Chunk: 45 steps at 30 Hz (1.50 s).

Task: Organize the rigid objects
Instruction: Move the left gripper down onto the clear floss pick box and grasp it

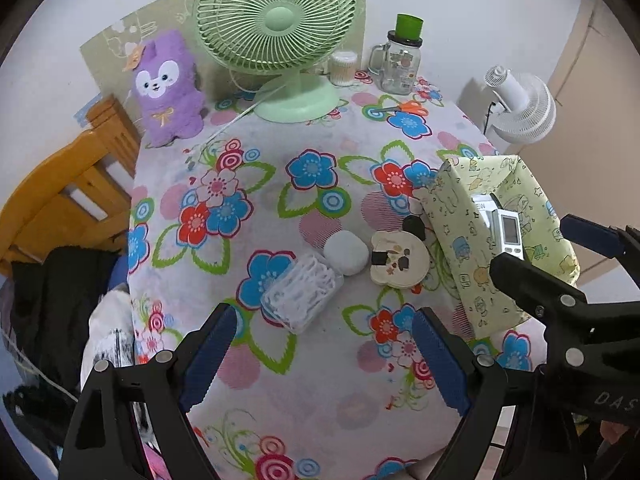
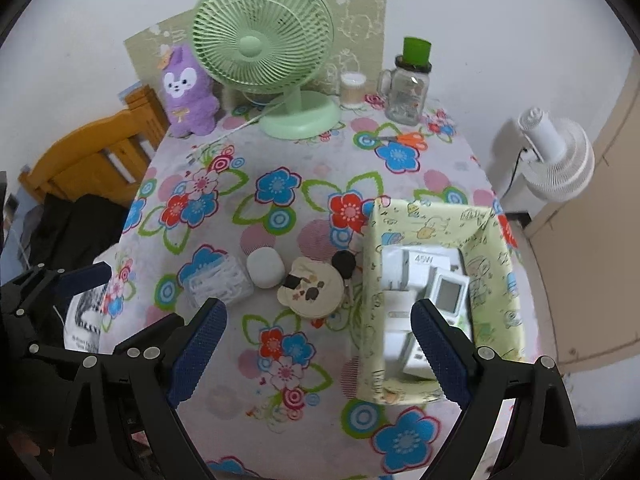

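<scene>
On the flowered tablecloth lie a clear case of white floss picks [image 1: 302, 294] [image 2: 218, 280], a white rounded case [image 1: 346, 252] [image 2: 265, 266] and a cream panda-shaped disc [image 1: 400, 264] [image 2: 312, 286] with a black fob [image 2: 343, 262] beside it. To their right stands a pale green patterned box [image 1: 460, 240] [image 2: 372, 280] holding white chargers [image 2: 424, 260] and a small white device with a screen [image 1: 510, 232] [image 2: 448, 290]. My left gripper [image 1: 324, 360] [image 2: 128, 300] hangs open and empty just short of the floss case. My right gripper [image 2: 320, 354] [image 1: 556, 248] is open and empty, its right finger over the box.
At the back stand a green desk fan [image 1: 280, 36], a purple plush [image 1: 168, 88], a swab tub [image 1: 343, 66], a green-lidded glass mug [image 1: 400, 60] and orange scissors [image 1: 412, 107]. A wooden chair [image 1: 68, 200] is left of the table, a white fan [image 1: 524, 108] to the right.
</scene>
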Available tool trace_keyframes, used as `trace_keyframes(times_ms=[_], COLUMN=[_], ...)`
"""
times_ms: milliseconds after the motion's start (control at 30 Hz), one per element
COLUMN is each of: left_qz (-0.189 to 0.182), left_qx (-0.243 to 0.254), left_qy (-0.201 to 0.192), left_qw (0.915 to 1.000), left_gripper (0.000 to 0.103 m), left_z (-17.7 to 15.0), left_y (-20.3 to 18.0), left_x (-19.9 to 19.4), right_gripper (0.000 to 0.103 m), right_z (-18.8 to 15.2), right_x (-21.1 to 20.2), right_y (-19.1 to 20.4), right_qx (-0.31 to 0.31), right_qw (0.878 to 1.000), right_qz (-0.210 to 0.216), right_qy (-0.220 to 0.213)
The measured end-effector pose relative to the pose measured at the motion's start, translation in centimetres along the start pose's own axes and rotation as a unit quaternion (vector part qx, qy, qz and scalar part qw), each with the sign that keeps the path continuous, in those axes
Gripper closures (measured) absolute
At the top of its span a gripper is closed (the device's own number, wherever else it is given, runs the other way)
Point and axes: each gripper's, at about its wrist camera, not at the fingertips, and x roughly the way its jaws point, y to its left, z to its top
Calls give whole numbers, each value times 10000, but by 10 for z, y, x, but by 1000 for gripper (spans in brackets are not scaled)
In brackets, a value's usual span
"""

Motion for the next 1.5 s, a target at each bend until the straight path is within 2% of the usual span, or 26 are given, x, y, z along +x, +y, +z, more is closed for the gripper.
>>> trace_keyframes(times_ms=[467,933,1500], left_qz=[-262,-500,-650], left_qx=[887,1511,1801], left_qy=[145,454,681], left_qw=[9956,9862,9791], left_gripper=[12,12,12], left_z=[13,7,5], left_y=[31,37,31], left_x=[47,97,139], right_gripper=[8,8,11], right_z=[0,-12,-24], right_x=[41,89,133], right_y=[20,33,29], right_qx=[648,1248,1770], right_qw=[9970,9890,9766], right_qz=[-393,-654,-1044], right_qy=[166,442,637])
